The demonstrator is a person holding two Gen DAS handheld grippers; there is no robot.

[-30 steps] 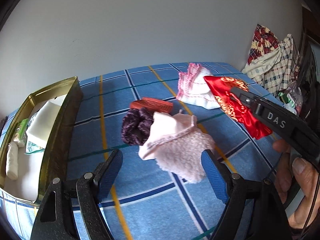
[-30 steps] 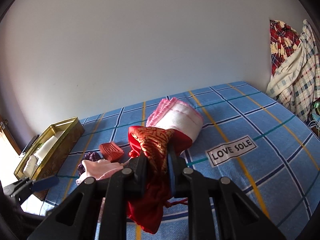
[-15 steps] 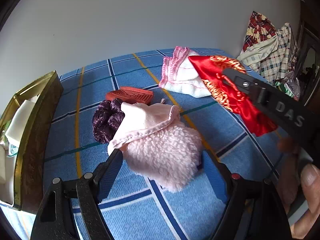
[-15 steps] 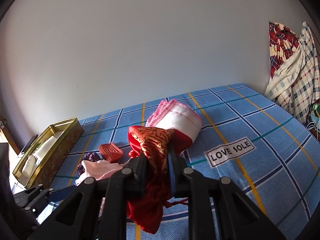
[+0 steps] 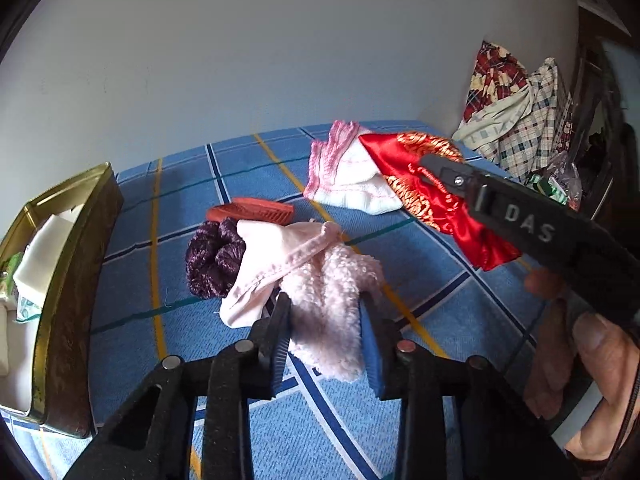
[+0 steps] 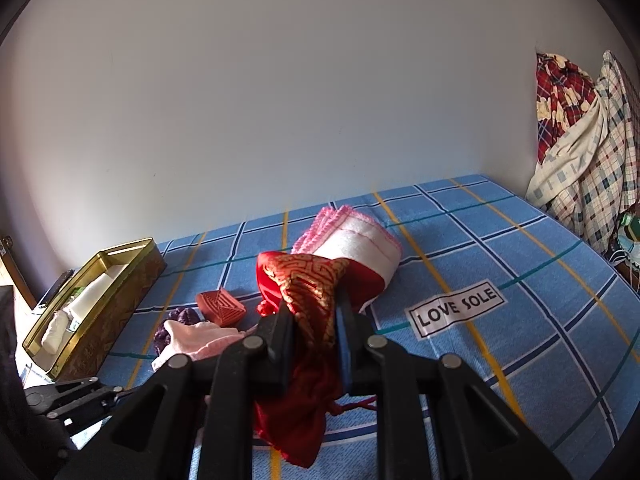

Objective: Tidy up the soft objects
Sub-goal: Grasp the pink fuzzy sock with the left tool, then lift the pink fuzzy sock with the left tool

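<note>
An open gold metal tin [image 5: 76, 240] sits at the left of the blue plaid bedsheet [image 5: 240, 176]. The left gripper [image 5: 325, 320] has just closed on the fluffy pink fleece cloth [image 5: 328, 292] beside a purple scrunchie [image 5: 214, 258]. The right gripper [image 6: 314, 332] clamps the red-and-gold satin pouch [image 6: 308, 284].

A: Items on the bed sheet [image 5: 132, 280]?
B: Tin box [image 5: 68, 280] at the left edge, folded cloths inside. Right of it, scrunchie [image 5: 214, 258], touching the fleece piece [image 5: 320, 296] on its right. Carved block [image 5: 250, 210] just behind the scrunchie.

A: Further back?
B: Folded towel [image 6: 356, 246], satin pouch [image 6: 316, 292] overlapping its near side. Printed label [image 6: 456, 308] right of the pouch. Hanging clothes [image 6: 580, 152] beyond the far right corner.
</note>
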